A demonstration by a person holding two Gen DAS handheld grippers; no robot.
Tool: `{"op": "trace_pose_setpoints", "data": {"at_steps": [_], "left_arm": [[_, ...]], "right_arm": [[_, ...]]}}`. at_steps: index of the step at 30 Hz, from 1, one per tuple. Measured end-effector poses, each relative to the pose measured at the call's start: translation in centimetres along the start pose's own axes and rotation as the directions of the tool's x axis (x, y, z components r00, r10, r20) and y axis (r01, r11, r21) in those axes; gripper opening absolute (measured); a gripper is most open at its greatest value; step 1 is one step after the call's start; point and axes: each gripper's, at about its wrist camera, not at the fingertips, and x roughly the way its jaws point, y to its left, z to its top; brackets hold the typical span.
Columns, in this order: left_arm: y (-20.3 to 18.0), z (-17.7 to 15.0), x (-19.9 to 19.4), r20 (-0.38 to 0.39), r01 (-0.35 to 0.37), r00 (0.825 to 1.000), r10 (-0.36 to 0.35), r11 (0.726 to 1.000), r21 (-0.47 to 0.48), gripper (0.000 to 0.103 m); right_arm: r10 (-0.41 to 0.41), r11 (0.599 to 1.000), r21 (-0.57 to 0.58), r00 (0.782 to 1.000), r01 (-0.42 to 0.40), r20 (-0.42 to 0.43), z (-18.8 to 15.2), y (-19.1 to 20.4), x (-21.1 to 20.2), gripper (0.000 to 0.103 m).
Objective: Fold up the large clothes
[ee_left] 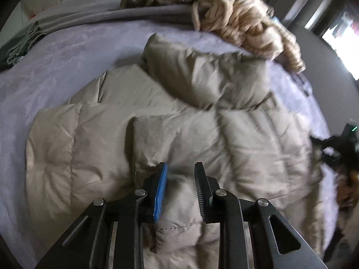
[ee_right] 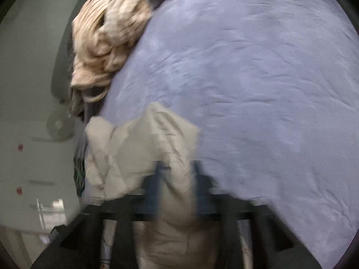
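Beige puffer jacket [ee_left: 157,121] spread on the lavender bedspread [ee_left: 67,51], mid-fold.
The right gripper [ee_right: 177,179] pinches a quilted fold rising toward 12 o'clock, apparently to carry it over. The left gripper [ee_left: 180,179] hovers above the jacket's near edge at 6 o'clock, jaws slightly parted, nothing visibly pinched. Cream knit [ee_left: 251,29] at 1 o'clock.

I'm seeing dim, soft daylight from a blown-out window [ee_left: 343,33] at upper right; the right wrist view is heavily motion-blurred, and both views bend and darken at the rims.
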Motion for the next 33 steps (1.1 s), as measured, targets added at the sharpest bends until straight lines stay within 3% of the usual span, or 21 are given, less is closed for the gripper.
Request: {"op": "trace_pose_setpoints", "data": {"at_steps": [5, 11, 18, 21, 25, 29, 33], "left_arm": [[0.6, -0.7, 2.4, -0.009, -0.004, 1.0, 0.004, 1.0, 0.007, 0.027], [-0.1, -1.2, 2.1, 0.016, -0.035, 0.999, 0.034, 0.999, 0.032, 0.027], [0.4, -2.4, -1.8, 0.039, -0.045, 0.998, 0.045, 0.999, -0.009, 0.028], [0.8, -3.5, -1.8, 0.017, -0.064, 0.998, 0.064, 0.998, -0.008, 0.028], [1.6, -4.5, -0.4, -0.004, -0.073, 0.997, 0.073, 0.997, -0.036, 0.028], [1.4, -4.6, 0.2, -0.005, -0.094, 0.996, 0.093, 0.995, -0.03, 0.028], [1.3, -4.6, -0.8, -0.014, -0.117, 0.993, 0.117, 0.992, -0.046, 0.028]], "right_arm": [[-0.181, 0.976, -0.124, 0.983, 0.181, 0.015, 0.8, 0.3, 2.1, 0.013], [-0.212, 0.961, -0.171, 0.976, 0.216, 0.045, 0.1, -0.3, 2.3, 0.01], [-0.322, 0.865, -0.353, 0.935, 0.355, 0.152, -4.4, 2.4, -3.5, 0.012], [-0.333, 0.85, -0.376, 0.929, 0.369, 0.16, -6.7, 2.0, -5.3, 0.012], [-0.361, 0.836, -0.398, 0.925, 0.378, 0.12, -8.0, 1.1, -4.5, 0.012], [-0.377, 0.833, -0.402, 0.922, 0.38, 0.09, -7.8, 0.2, -2.8, 0.012], [-0.387, 0.838, -0.391, 0.92, 0.381, 0.068, -7.5, 0.0, -2.8, 0.019]]}}
